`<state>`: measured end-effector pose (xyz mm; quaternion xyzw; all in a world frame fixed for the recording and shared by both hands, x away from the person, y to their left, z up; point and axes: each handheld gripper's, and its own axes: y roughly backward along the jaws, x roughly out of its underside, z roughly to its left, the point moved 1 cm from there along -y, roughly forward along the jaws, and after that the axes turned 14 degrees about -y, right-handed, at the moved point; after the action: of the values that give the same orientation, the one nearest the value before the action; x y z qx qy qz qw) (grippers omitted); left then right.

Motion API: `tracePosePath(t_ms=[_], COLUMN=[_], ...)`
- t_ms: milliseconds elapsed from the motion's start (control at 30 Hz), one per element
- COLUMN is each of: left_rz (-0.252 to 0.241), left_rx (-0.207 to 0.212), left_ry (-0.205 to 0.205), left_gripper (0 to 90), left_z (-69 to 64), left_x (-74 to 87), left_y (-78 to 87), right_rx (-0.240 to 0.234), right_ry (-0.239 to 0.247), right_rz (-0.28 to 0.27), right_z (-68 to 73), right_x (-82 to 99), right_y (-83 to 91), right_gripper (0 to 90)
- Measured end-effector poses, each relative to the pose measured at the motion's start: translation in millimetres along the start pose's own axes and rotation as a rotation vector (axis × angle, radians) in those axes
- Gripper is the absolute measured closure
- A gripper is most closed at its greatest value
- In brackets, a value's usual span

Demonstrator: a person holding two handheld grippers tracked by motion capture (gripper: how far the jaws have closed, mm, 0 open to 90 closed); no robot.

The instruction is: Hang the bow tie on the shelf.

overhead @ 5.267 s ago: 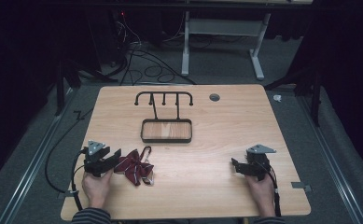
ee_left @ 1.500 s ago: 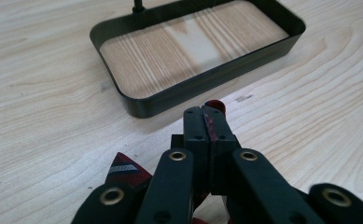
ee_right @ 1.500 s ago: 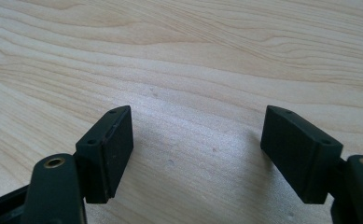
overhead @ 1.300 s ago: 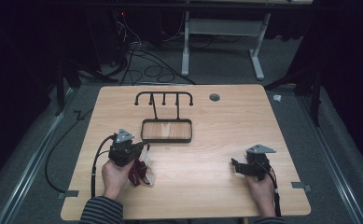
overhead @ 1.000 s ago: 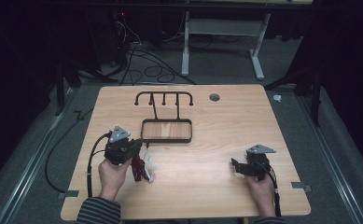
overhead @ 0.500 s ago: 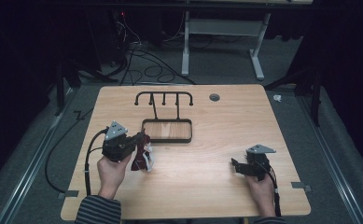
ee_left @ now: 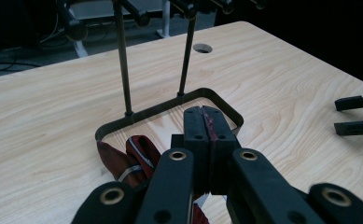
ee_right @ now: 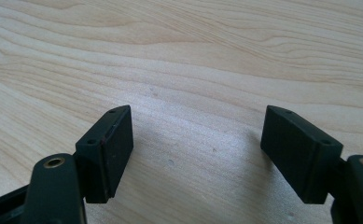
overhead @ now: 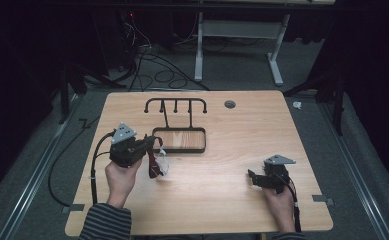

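High view: left gripper (overhead: 149, 146) clamped on red strap (overhead: 153, 162), just beside rack (overhead: 179, 141) base edge | right gripper (overhead: 254, 178) jaws apart, bare table (overhead: 242, 125) around.

No legible text, label, brand, number or sign appears on any surface in the three views. The wooden table (overhead: 242, 200) bears only grain, and the black metal rack (overhead: 178, 125) is unmarked. The dark red strap (ee_left: 132, 158) shows a pale stripe, no lettering.
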<state>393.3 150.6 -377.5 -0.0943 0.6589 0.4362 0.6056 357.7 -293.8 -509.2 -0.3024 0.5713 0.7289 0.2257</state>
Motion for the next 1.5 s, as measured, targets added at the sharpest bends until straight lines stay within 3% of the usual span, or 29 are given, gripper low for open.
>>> tracePosePath(t_ms=[800, 1500], left_rz=[-0.064, -0.048], left_rx=[0.02, 0.026], left_ry=[-0.018, -0.019], left_gripper=[89.4, 89.4], left_z=[4.9, 12.3], left_x=[-31.2, -52.2], left_y=[-17.0, -40.7], right_rx=[0.0, -0.001], right_ry=[0.0, 0.002], right_rz=[0.0, 0.0], right_z=[0.1, -0.2], right_x=[0.0, 0.0], right_y=[0.0, 0.0], right_gripper=[26.5, 26.5])
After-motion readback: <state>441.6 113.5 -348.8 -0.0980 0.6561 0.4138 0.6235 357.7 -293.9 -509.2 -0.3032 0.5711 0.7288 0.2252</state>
